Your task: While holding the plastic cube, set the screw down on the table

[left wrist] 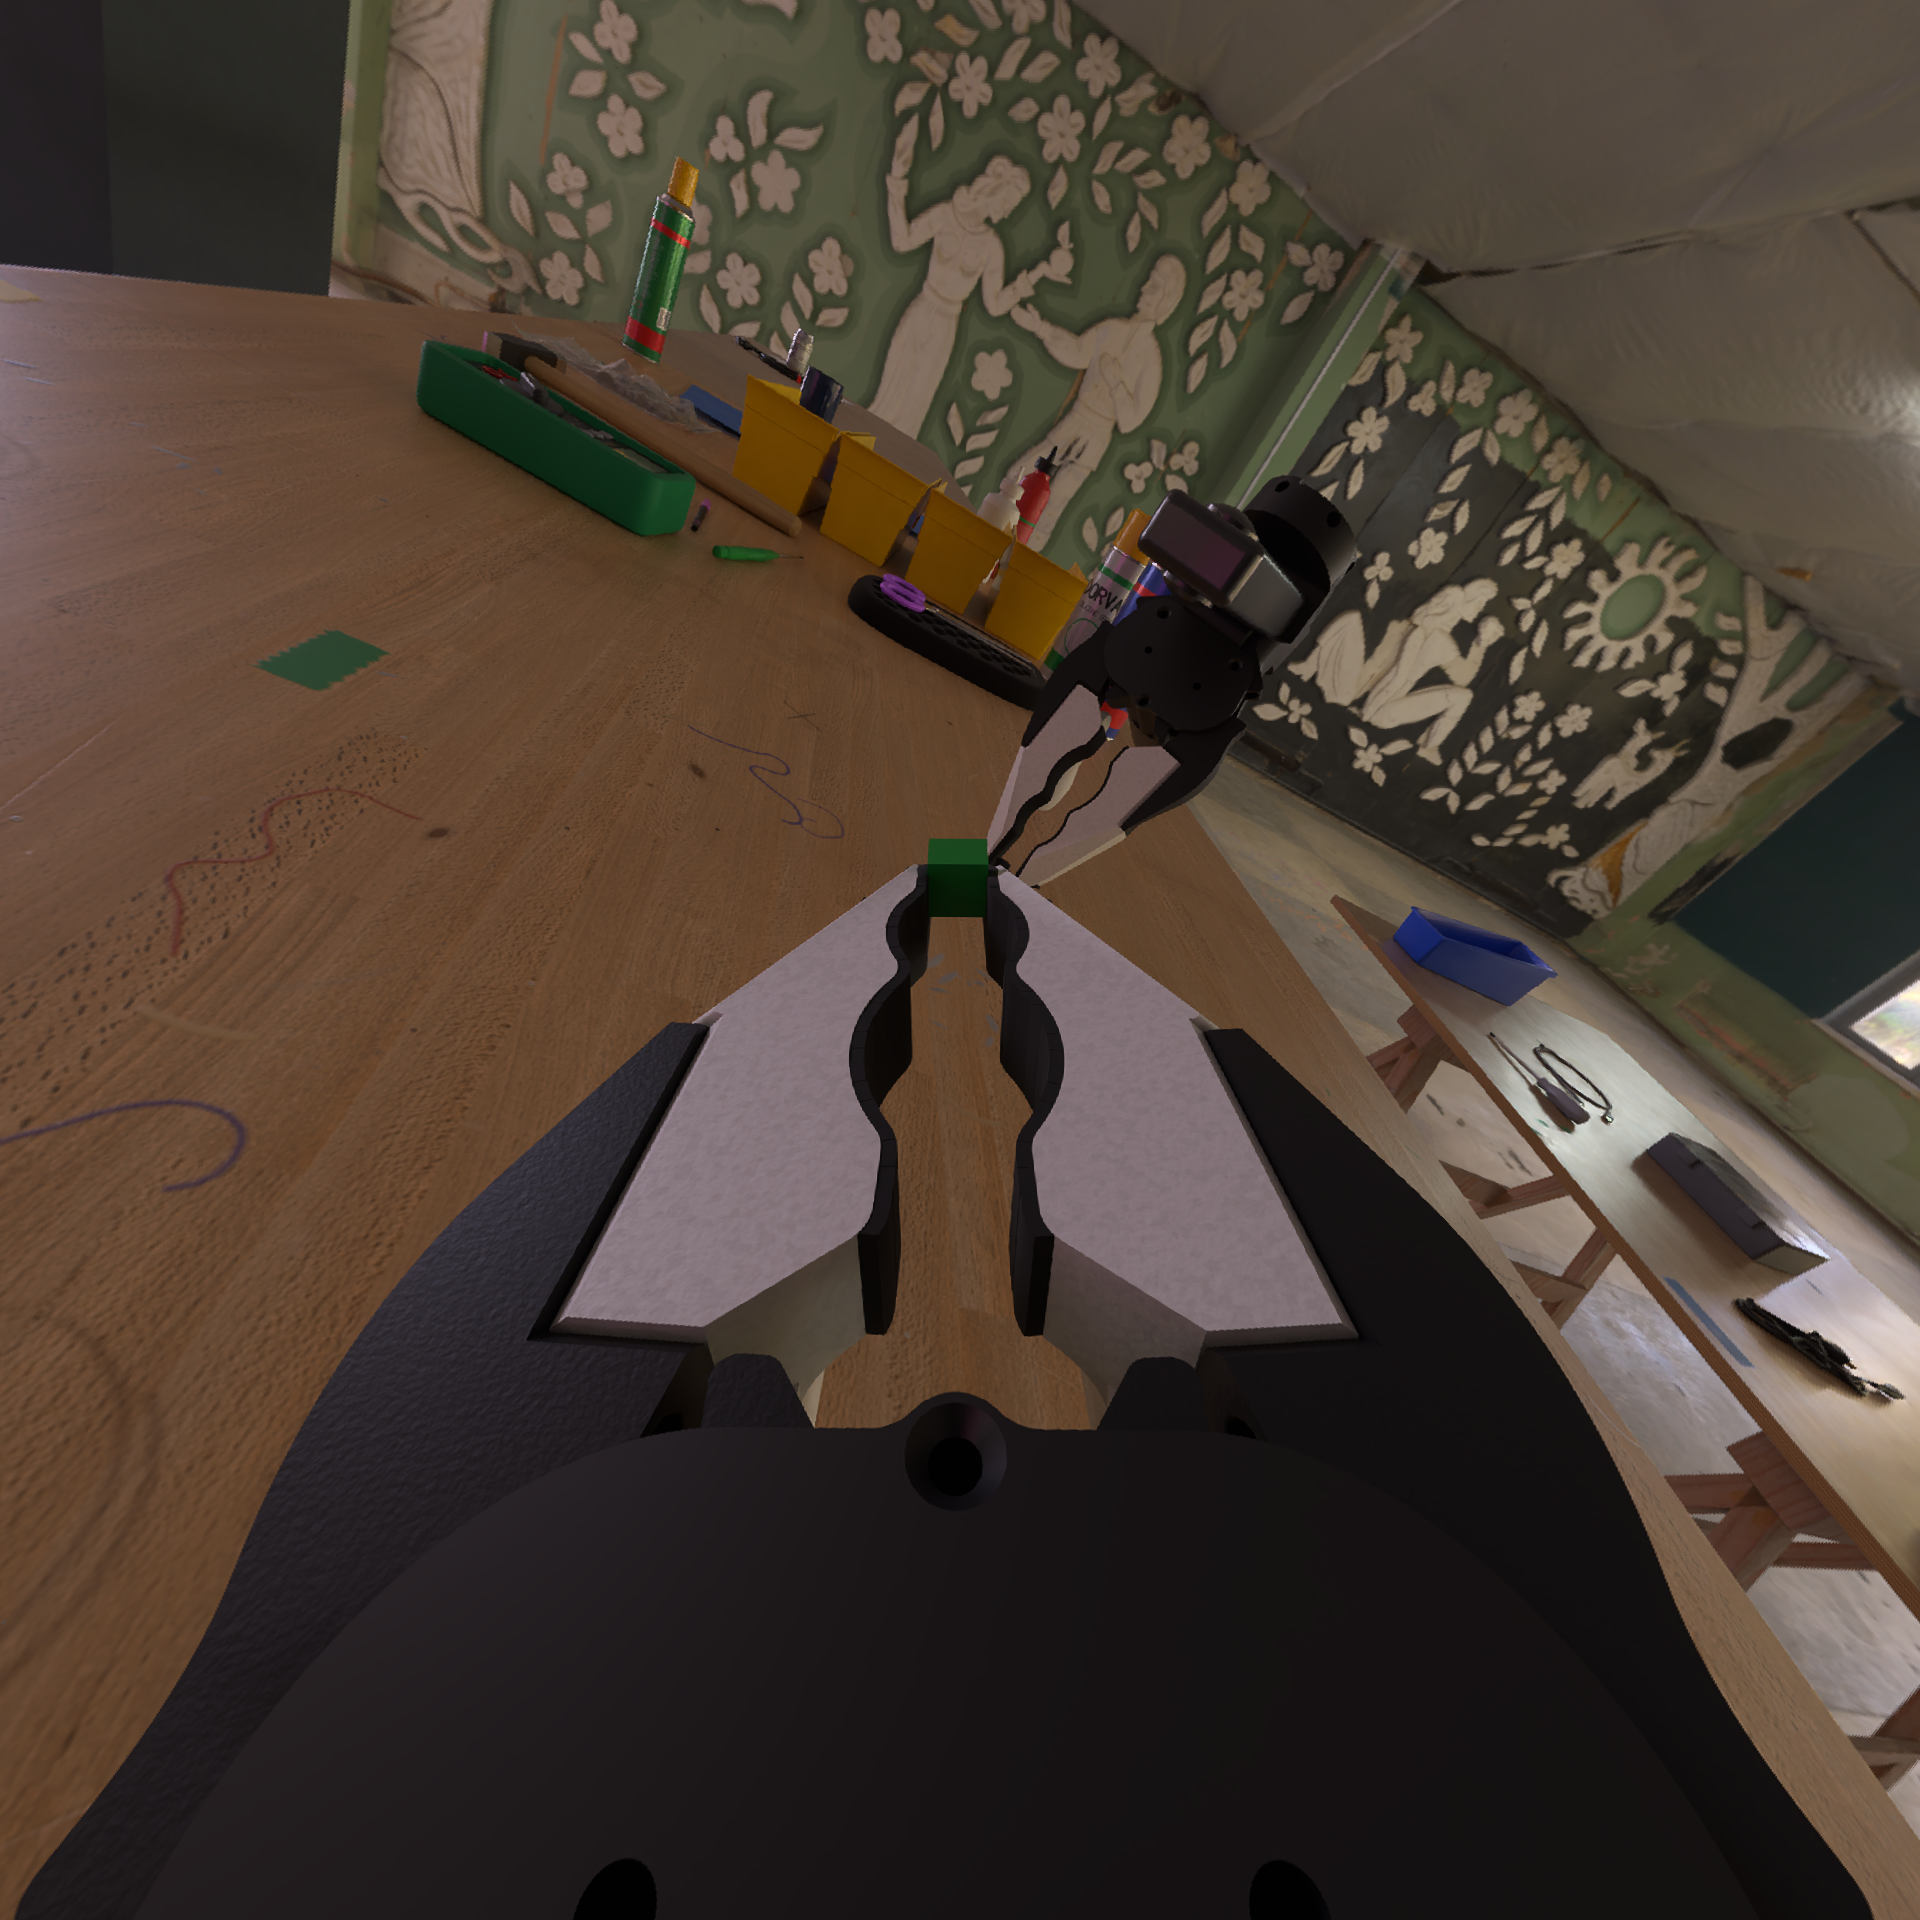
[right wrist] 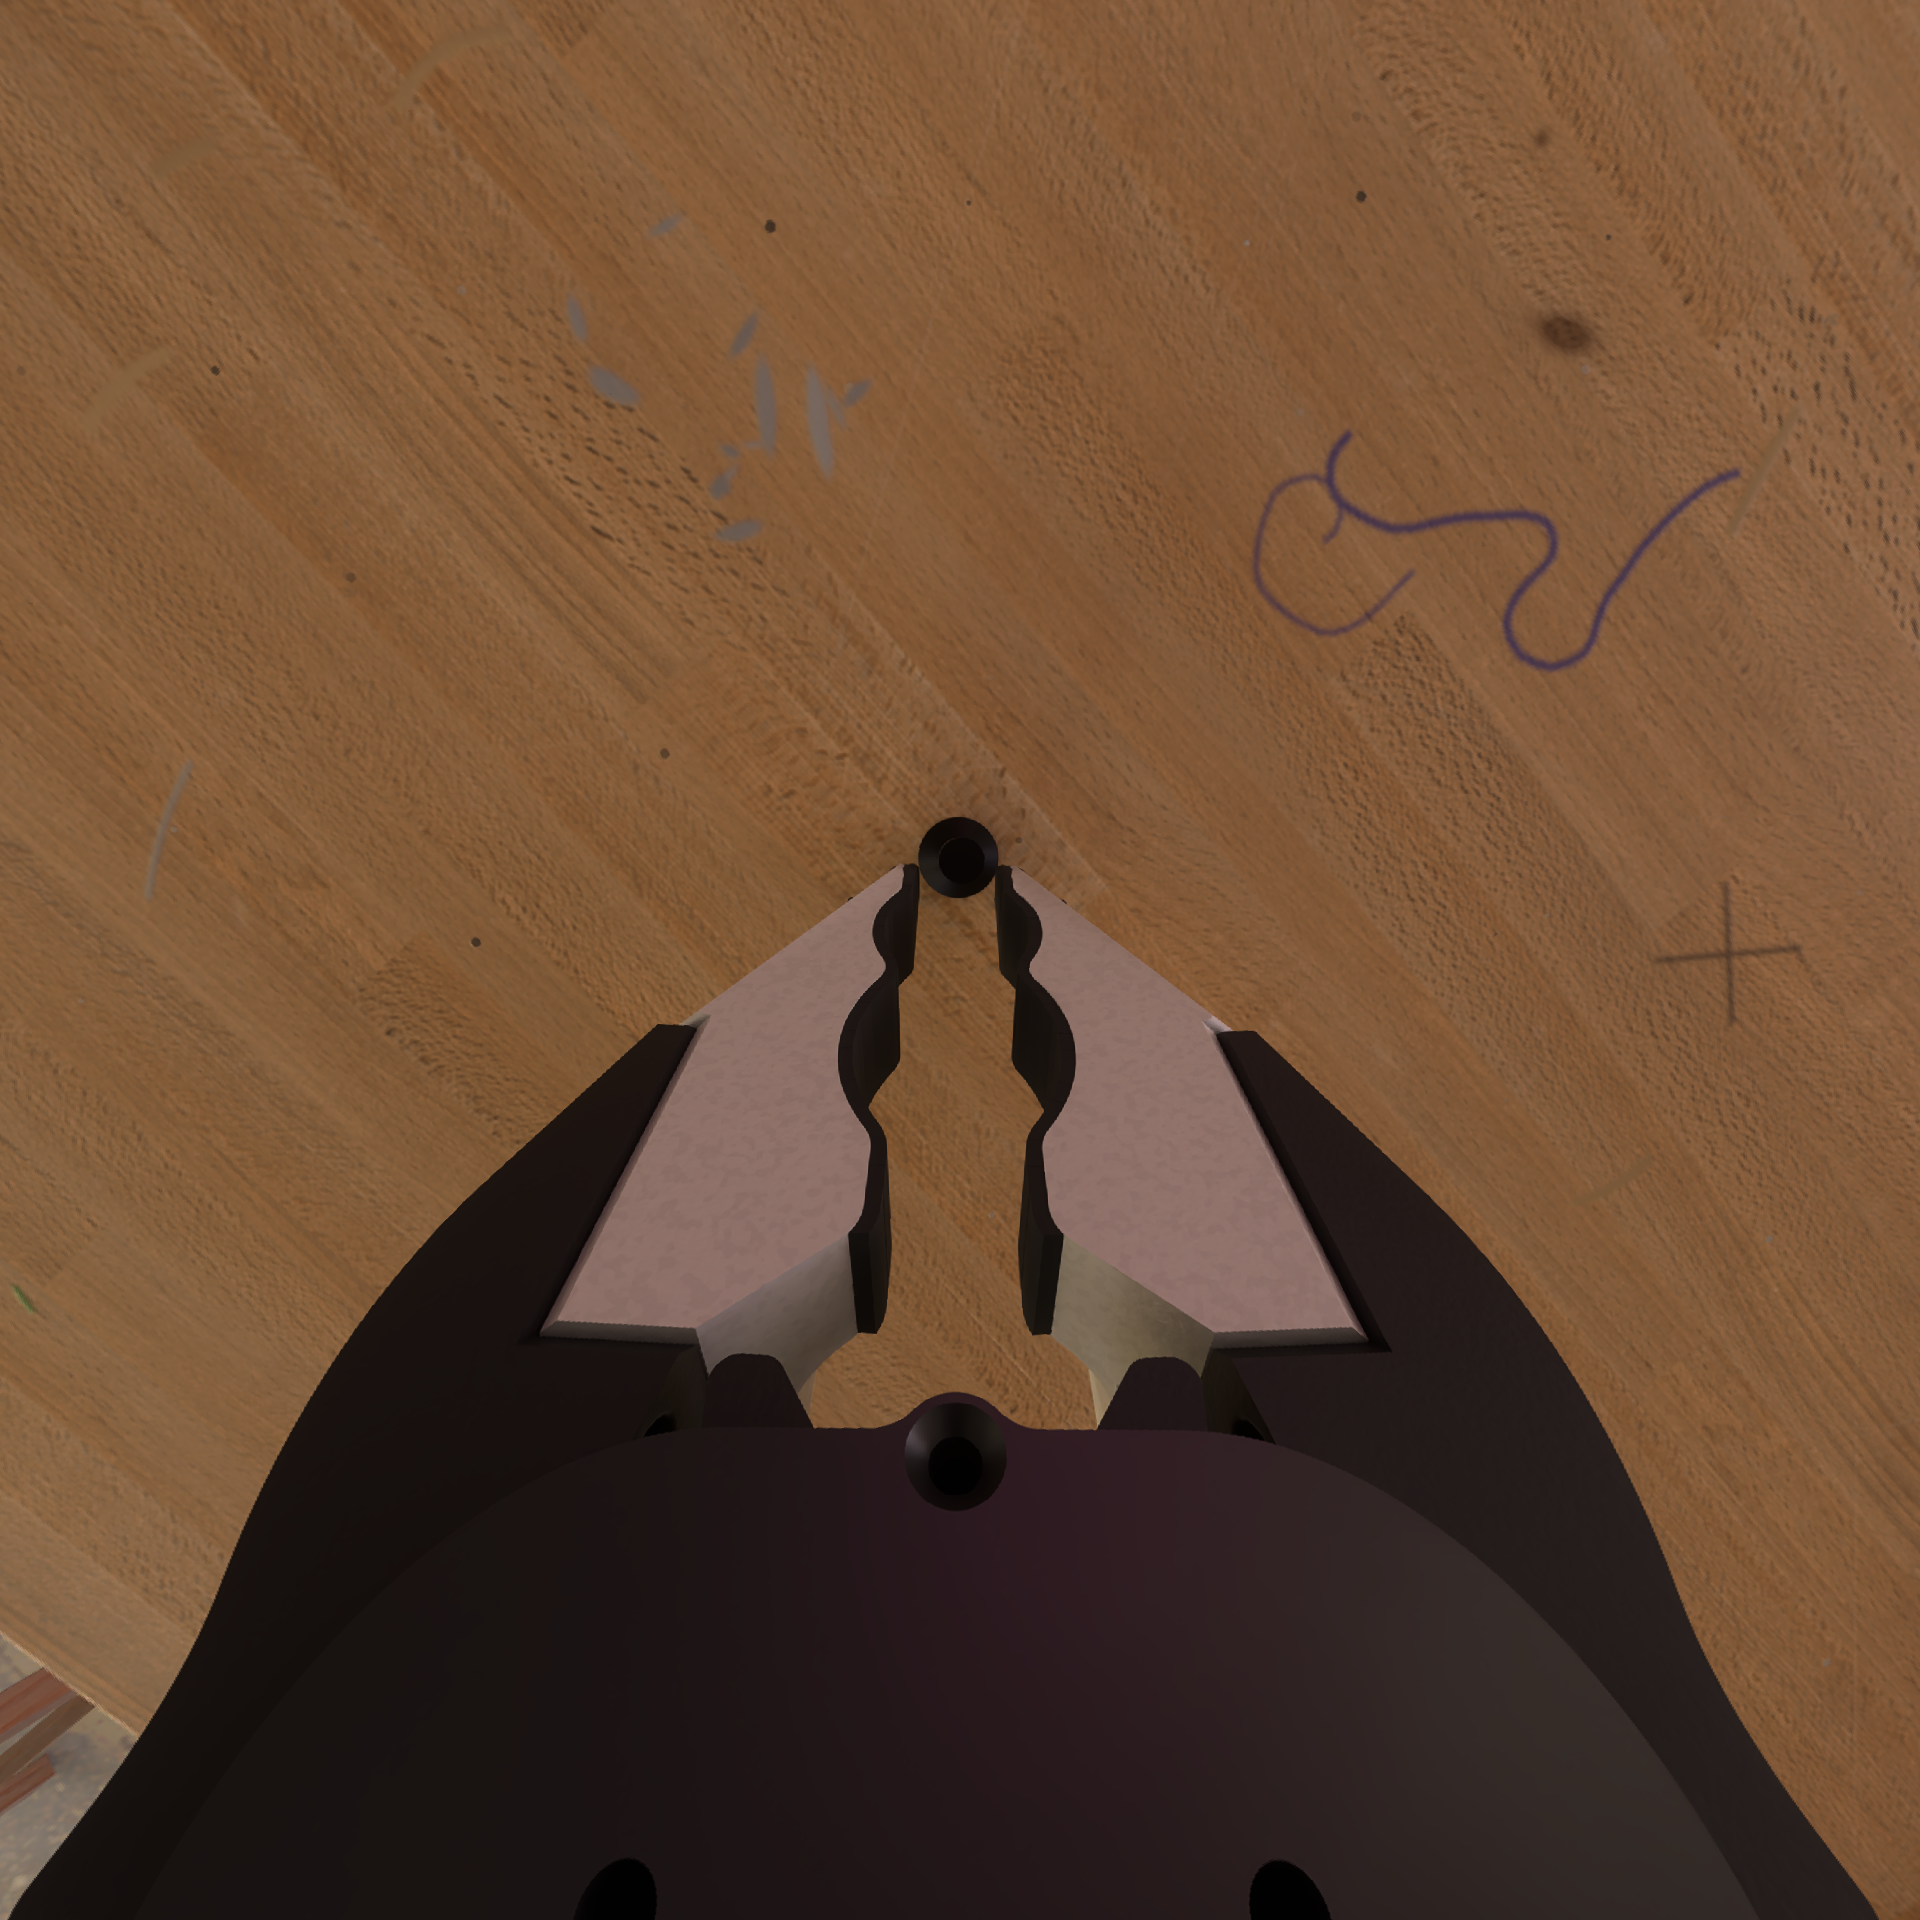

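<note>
My left gripper (left wrist: 956,896) is shut on a small green plastic cube (left wrist: 957,868), pinched at the very fingertips just above the wooden table (left wrist: 520,935). My right gripper (right wrist: 956,879) points straight down at the table (right wrist: 1247,260) and is shut on a black screw (right wrist: 957,854), held at its fingertips with the head facing the camera. The screw sits very close to the wood, with a faint shadow around it. In the left wrist view the right gripper (left wrist: 1013,868) stands tilted just right of the cube, its tips almost touching it.
At the table's far side are a green tool tray (left wrist: 551,447), a spray can (left wrist: 660,260), a row of yellow bins (left wrist: 883,488) and a black wheel (left wrist: 951,644). A green patch (left wrist: 322,660) lies to the left. The table edge (left wrist: 1299,987) runs close on the right.
</note>
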Controlling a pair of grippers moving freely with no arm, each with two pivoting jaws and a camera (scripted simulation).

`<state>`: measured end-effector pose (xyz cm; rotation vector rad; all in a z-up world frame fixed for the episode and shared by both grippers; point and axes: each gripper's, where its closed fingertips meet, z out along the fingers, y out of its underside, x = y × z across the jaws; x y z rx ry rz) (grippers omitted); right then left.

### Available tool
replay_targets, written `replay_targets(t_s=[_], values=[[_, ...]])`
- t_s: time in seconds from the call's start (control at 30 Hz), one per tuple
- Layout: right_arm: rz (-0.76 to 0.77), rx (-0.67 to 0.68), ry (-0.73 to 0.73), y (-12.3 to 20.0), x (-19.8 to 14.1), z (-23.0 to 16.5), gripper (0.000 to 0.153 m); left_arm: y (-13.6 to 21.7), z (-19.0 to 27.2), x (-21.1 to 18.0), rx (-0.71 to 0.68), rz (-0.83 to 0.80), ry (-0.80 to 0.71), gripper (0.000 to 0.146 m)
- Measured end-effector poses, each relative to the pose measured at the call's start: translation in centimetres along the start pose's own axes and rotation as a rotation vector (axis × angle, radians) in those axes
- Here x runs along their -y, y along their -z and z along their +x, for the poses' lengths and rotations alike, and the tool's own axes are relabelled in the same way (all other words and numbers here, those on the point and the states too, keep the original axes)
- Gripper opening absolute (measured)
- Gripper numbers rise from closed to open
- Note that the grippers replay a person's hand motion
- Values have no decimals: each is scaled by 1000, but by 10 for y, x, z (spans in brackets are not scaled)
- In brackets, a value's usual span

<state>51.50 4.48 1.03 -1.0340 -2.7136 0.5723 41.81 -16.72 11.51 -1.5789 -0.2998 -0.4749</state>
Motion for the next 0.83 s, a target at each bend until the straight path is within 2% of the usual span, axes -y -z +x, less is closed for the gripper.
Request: replay_targets(t_s=[0.27, 0.4, 0.5, 0.7, 0.83], values=[[27, 10, -6, 2, 3, -1, 13, -1, 1, -1, -4, -3, -2, 9], [19, 1, 0, 0, 1, 2, 8, -1, 2, -1, -7, -6, -2, 9], [34, -5, -15, 7, 0, 3, 17, -1, 2, -2, -9, -8, -4, 9], [28, 35, -20, 24, -24, 2, 17, -2, 3, -2, -13, -9, -1, 9], [82, 72, -19, 19, -22, -4, 20, -2, 2, -2, -10, -9, -2, 9]])
